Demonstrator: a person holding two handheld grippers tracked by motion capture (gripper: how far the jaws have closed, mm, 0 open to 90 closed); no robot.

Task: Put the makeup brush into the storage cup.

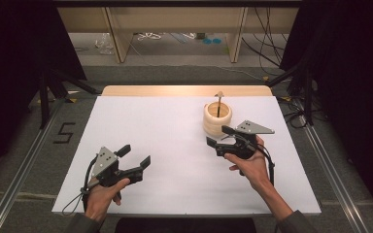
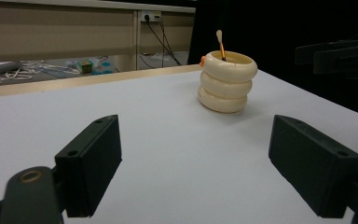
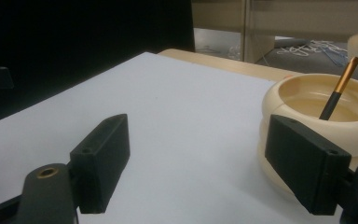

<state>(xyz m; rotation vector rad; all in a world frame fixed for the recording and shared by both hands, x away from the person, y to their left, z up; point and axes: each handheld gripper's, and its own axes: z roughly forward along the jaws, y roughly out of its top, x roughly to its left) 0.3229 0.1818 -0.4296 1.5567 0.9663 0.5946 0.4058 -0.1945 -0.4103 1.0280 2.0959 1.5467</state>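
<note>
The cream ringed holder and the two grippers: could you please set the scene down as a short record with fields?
surface: white table
holder: cream ringed holder, upright, on the far right part of the table
contents: brush leaning inside, bristles up
right gripper: right gripper, open, just short of the holder, holding nothing
left gripper: left gripper, open, over the near left of the table, holding nothing

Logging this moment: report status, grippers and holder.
Left gripper open, empty, well short. Right gripper open beside the cream ribbed holder, not gripping. Makeup brush stands inside it. White table between them bare.
</note>
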